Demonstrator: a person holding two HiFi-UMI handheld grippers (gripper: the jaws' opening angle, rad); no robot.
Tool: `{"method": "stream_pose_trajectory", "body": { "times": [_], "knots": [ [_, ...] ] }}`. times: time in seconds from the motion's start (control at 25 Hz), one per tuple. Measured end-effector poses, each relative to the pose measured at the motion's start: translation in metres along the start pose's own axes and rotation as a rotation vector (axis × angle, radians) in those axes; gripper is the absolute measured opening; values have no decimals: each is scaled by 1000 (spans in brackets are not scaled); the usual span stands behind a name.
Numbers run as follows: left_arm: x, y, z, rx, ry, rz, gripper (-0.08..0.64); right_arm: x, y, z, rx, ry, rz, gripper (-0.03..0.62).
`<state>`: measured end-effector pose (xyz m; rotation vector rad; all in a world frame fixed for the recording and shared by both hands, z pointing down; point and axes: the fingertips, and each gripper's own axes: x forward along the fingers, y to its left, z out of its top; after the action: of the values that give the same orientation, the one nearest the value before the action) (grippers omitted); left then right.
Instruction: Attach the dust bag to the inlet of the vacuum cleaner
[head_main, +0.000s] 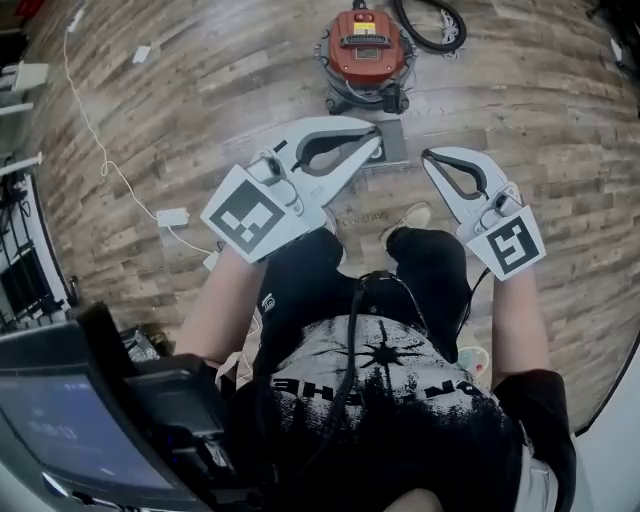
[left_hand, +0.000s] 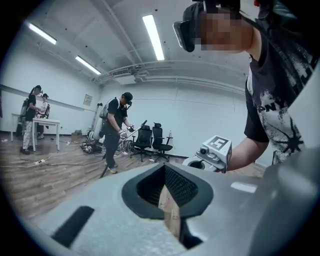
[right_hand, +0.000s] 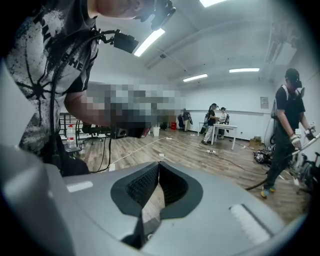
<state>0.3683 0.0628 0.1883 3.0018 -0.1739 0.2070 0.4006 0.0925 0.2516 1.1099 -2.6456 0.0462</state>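
Head view looked steeply down on a wooden floor (head_main: 200, 90), where the red vacuum cleaner (head_main: 365, 48) stood at the far edge, with a black hose (head_main: 432, 35) coiled just beside it. A flat grey piece that looked like the dust bag (head_main: 390, 148) lay on the floor just in front of the vacuum cleaner, apart from both grippers as far as could be told. The left gripper (head_main: 376, 142) was held level above the floor, its tip over the near edge of the bag. The right gripper (head_main: 428, 156) was beside it, pointing the same way. A white cable with a power block (head_main: 172, 216) trailed across the floor to the left, and a dark screen (head_main: 60, 430) sat at the lower left corner.

Left gripper view showed its jaws pressed together with nothing between them, only floor visible through the gap behind the pads (left_hand: 182, 187). Right gripper view showed the same: jaws closed and empty. In the background, other people stood at a white desk (right_hand: 225, 128), and another person (left_hand: 116, 127) worked near two office chairs (left_hand: 151, 140).
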Motion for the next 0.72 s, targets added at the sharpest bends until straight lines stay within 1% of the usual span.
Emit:
{"method": "stream_pose_trajectory", "body": {
  "times": [0.16, 0.24, 0.32, 0.4, 0.52, 0.6, 0.72],
  "knots": [
    [29, 33, -68, 9, -42, -52, 0, 31, -7, -135, -51, 161, 46, 49],
    [45, 49, -108, 30, -62, -81, 0, 51, -6, -214, -59, 248, 83, 74],
    [60, 62, -155, 54, -67, -102, 0, 74, 2, -296, -55, 313, 125, 115],
    [72, 74, -205, 65, -64, -113, 0, 97, 9, -380, -59, 385, 163, 161],
    [86, 91, -269, 67, -56, -121, 0, 130, 19, -497, -88, 515, 214, 195],
    [93, 99, -303, 64, -46, -129, 0, 145, 28, -570, -101, 618, 260, 209],
    [98, 104, -338, 54, -41, -139, 0, 154, 44, -670, -122, 793, 343, 220]
  ]
}}
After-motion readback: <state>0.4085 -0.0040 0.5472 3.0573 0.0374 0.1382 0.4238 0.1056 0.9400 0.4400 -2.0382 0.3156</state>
